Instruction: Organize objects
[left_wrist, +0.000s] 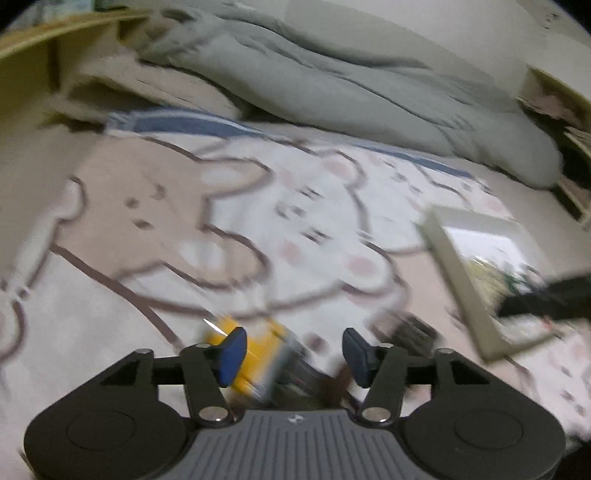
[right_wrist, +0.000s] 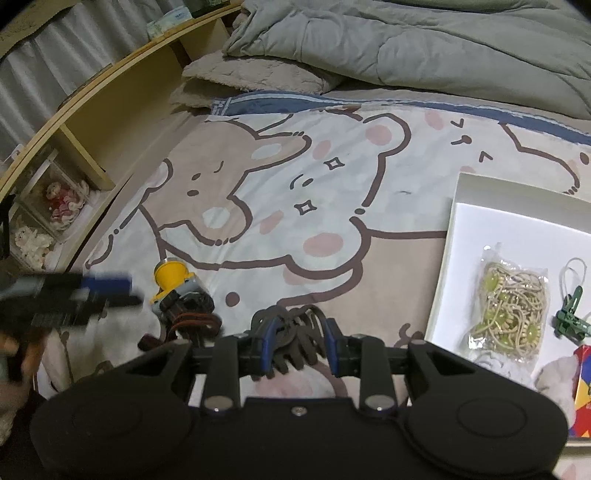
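My right gripper is shut on a dark claw hair clip, held just above the bear-print bedsheet. A small yellow motor with red and black wires lies on the sheet to its left. In the blurred left wrist view that yellow motor lies below and just behind the left pad. My left gripper is open, its jaws well apart and pressing on nothing. From the right wrist view the left gripper hovers left of the motor, apart from it. A white tray sits to the right.
The tray holds a bag of hair ties, a green clip and a colourful box. A grey duvet is bunched at the back. A wooden shelf with boxed dolls runs along the left.
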